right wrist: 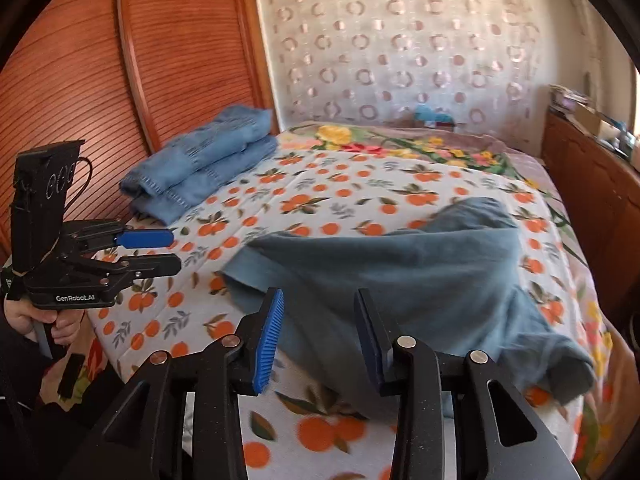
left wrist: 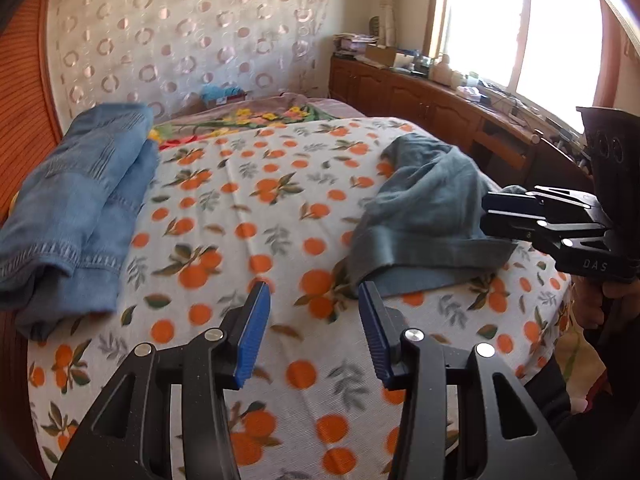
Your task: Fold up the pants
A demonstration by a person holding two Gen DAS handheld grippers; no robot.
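Note:
A crumpled grey-teal pair of pants (left wrist: 424,208) (right wrist: 400,280) lies loose on the right half of the bed's orange-print sheet (left wrist: 240,208) (right wrist: 340,184). My left gripper (left wrist: 312,292) (right wrist: 174,251) hovers open over bare sheet, just left of the pants' near hem, with nothing between its blue pads. My right gripper (right wrist: 319,296) (left wrist: 485,212) is open above the near part of the pants; its pads do not press on the cloth. A folded pair of blue jeans (left wrist: 72,208) (right wrist: 204,156) rests at the bed's left edge.
A ribbed wooden panel (right wrist: 80,80) stands along the left side of the bed. A wooden cabinet (left wrist: 420,96) with clutter on top runs under the window on the right. A floral blanket (right wrist: 400,140) covers the far end, before a patterned curtain (right wrist: 400,48).

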